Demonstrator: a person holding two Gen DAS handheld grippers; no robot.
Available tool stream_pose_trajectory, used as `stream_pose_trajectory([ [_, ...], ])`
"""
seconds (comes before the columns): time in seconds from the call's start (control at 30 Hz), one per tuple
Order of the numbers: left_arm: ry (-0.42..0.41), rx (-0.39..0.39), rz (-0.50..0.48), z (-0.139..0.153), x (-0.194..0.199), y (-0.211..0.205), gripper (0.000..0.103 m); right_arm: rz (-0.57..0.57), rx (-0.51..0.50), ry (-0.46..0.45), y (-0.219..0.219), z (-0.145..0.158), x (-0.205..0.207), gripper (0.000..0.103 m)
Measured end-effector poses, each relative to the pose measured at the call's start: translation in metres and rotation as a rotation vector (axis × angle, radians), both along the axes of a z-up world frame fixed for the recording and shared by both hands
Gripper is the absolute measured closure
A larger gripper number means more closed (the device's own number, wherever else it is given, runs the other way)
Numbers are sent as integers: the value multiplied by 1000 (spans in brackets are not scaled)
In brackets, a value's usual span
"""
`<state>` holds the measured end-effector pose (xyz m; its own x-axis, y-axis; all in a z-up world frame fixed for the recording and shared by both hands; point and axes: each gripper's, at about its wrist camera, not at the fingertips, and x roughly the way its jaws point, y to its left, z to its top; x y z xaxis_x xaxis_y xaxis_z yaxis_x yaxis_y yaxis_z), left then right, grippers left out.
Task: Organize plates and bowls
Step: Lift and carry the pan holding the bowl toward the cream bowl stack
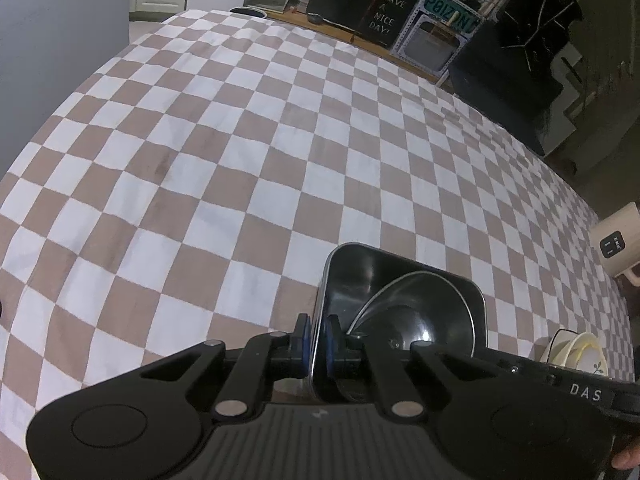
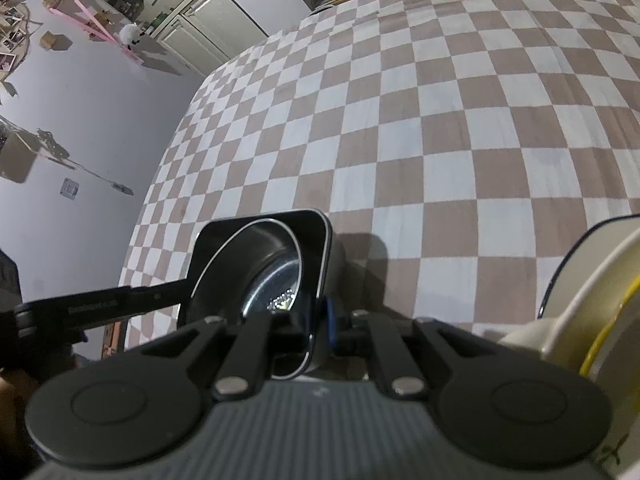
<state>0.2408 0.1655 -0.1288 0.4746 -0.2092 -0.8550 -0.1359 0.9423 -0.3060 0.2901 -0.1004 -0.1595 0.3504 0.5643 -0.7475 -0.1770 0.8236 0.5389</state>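
A square dark metal bowl (image 1: 352, 268) holds a round steel bowl (image 1: 420, 312) tilted inside it. My left gripper (image 1: 317, 332) is shut on the square bowl's left rim, one blue pad on each side of the wall. In the right wrist view my right gripper (image 2: 318, 320) is shut on the opposite rim of the same square bowl (image 2: 312, 232), with the round bowl (image 2: 276, 280) leaning inside. The left tool's black arm (image 2: 100, 304) reaches in from the left. Whether the bowl rests on the cloth or hangs just above it I cannot tell.
A brown and white checked cloth (image 1: 240, 160) covers the wide surface. A stack of cream plates (image 1: 576, 352) (image 2: 580, 300) sits close to the right of the bowl. A cream object with a black label (image 1: 620, 240) stands past the right edge. Dark furniture (image 1: 520, 60) lines the far side.
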Motion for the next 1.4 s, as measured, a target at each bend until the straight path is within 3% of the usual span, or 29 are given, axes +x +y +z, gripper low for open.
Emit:
stream_pose_trajectory([
  [0.57, -11, -40, -6, 2, 2, 2, 95, -12, -6, -30, 3, 6, -2, 95],
  [1.07, -207, -136, 39, 53, -18, -10, 96, -68, 71, -187, -32, 51, -16, 96],
  [1.4, -315, -217, -11, 86, -30, -52, 96, -152, 152, -301, -86, 90, -41, 96],
])
